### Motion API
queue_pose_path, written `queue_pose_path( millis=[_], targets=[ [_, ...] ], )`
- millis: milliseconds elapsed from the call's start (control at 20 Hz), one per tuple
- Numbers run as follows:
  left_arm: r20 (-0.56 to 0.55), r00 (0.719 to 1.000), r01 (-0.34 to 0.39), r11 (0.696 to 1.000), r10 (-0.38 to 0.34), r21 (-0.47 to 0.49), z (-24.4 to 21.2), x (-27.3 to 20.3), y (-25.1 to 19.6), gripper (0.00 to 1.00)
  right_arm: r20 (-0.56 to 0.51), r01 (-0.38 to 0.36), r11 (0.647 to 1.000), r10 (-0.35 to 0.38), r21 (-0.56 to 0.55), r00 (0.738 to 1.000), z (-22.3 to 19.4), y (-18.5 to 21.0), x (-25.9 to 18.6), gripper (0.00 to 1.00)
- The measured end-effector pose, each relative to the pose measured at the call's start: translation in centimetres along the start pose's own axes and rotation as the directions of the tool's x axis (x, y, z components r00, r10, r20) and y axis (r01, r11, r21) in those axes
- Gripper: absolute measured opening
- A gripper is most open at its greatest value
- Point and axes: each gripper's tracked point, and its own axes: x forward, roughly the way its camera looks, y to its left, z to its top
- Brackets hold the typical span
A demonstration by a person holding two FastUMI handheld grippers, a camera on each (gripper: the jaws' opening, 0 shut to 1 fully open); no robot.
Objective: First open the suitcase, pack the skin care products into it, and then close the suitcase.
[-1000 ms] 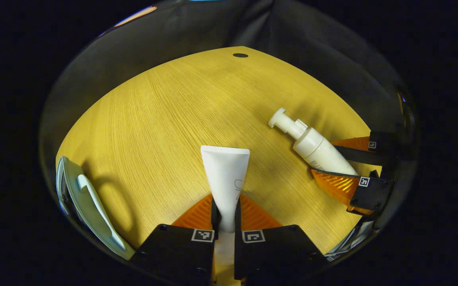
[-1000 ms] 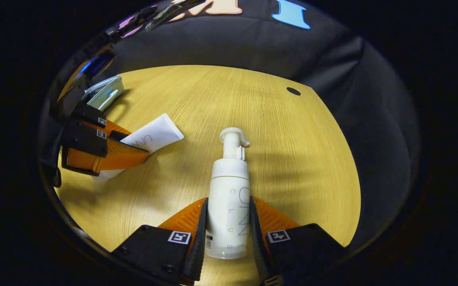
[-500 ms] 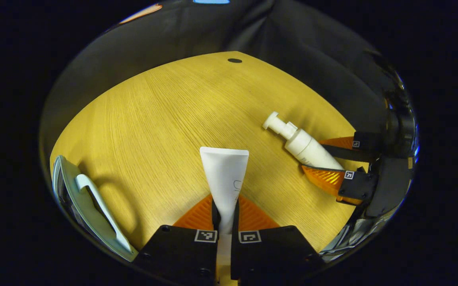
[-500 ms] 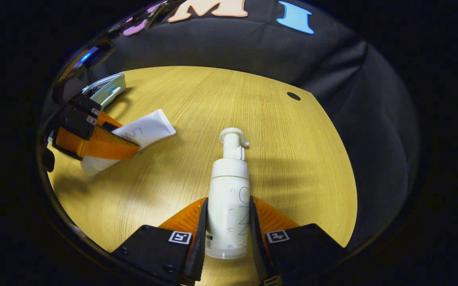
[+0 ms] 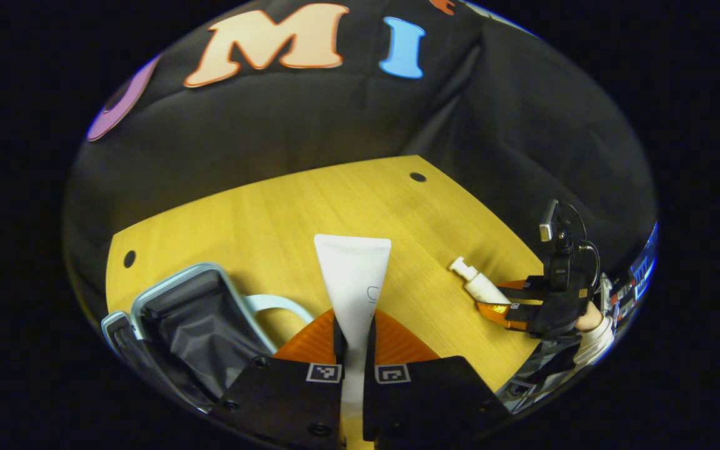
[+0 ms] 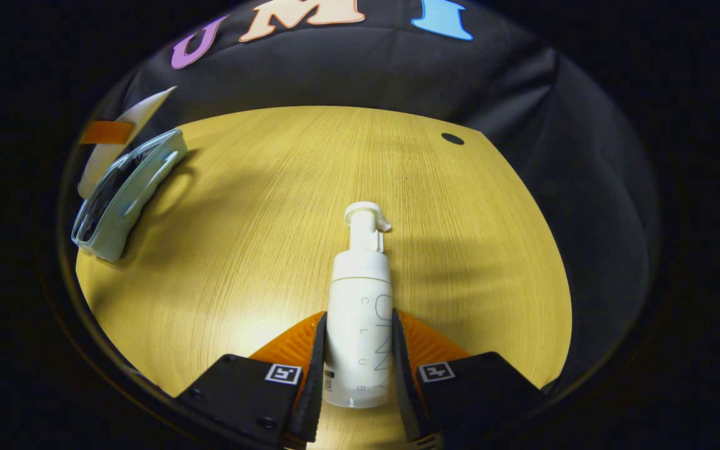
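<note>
My left gripper is shut on a white tube, held up above the wooden table. Just below and to its left lies the pale blue suitcase, lid open, dark lining showing. My right gripper is shut on a white pump bottle, pump end pointing away, low over the table. In the left gripper view that right gripper and its bottle sit far off at the right. In the right gripper view the suitcase lies at the far left, with the tube raised above it.
A hand and white sleeve hold the right gripper at the table's right edge. Small round holes mark the table's far corners. The black cloth wall stands close behind the table's far edge. Bare tabletop stretches between suitcase and bottle.
My left gripper has risen and swung toward the suitcase with the tube, so the open case now lies under it. The right gripper still holds the bottle in the same place.
</note>
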Motion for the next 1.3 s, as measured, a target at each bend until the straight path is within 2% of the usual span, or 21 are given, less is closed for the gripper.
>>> queue_pose_path(
  millis=[100, 250, 450, 600, 750, 900, 1000, 1100, 1300],
  targets=[
    [0.014, 0.998, -0.065, 0.997, 0.066, -0.052, -0.8, -2.4, 5.0, 0.07, 0.001, 0.014, 1.000, -0.014, 0.005, 1.000, 0.1, -0.1, 0.0, 0.53],
    [0.005, 0.984, -0.177, 0.981, 0.178, -0.083, -3.8, -5.3, 11.6, 0.05, -0.001, 0.004, 0.999, -0.004, 0.039, 1.000, 0.5, 0.3, -0.4, 0.51],
    [-0.068, 0.982, -0.188, 0.968, 0.179, -0.164, -10.1, -7.3, 16.6, 0.05, 0.074, -0.005, 1.000, 0.004, 0.018, 0.997, 3.7, 1.2, -3.2, 0.51],
    [-0.115, 0.980, -0.186, 0.963, 0.165, -0.197, -12.9, -6.1, 18.1, 0.05, 0.138, -0.026, 0.999, 0.032, -0.047, 0.990, 7.6, 2.5, -7.4, 0.51],
    [-0.168, 0.970, -0.214, 0.944, 0.175, -0.251, -14.5, -4.1, 19.4, 0.05, 0.189, -0.112, 0.987, 0.133, -0.118, 0.973, 11.8, 5.1, -12.4, 0.51],
    [-0.185, 0.968, -0.220, 0.932, 0.171, -0.287, -15.9, -3.4, 20.3, 0.05, 0.211, -0.273, 0.950, 0.301, -0.152, 0.930, 15.4, 5.4, -16.3, 0.51],
    [-0.191, 0.967, -0.221, 0.926, 0.167, -0.307, -16.6, -3.1, 20.5, 0.05, 0.200, -0.353, 0.918, 0.386, -0.181, 0.901, 16.1, 4.9, -16.5, 0.51],
    [-0.179, 0.971, -0.209, 0.926, 0.159, -0.314, -17.1, -3.0, 20.6, 0.05, 0.195, -0.395, 0.892, 0.437, -0.218, 0.878, 15.8, 4.8, -16.1, 0.51],
    [-0.175, 0.975, -0.187, 0.923, 0.134, -0.337, -18.0, -3.0, 20.4, 0.05, 0.120, -0.468, 0.854, 0.501, -0.227, 0.857, 15.7, 4.8, -16.0, 0.51]
  ],
)
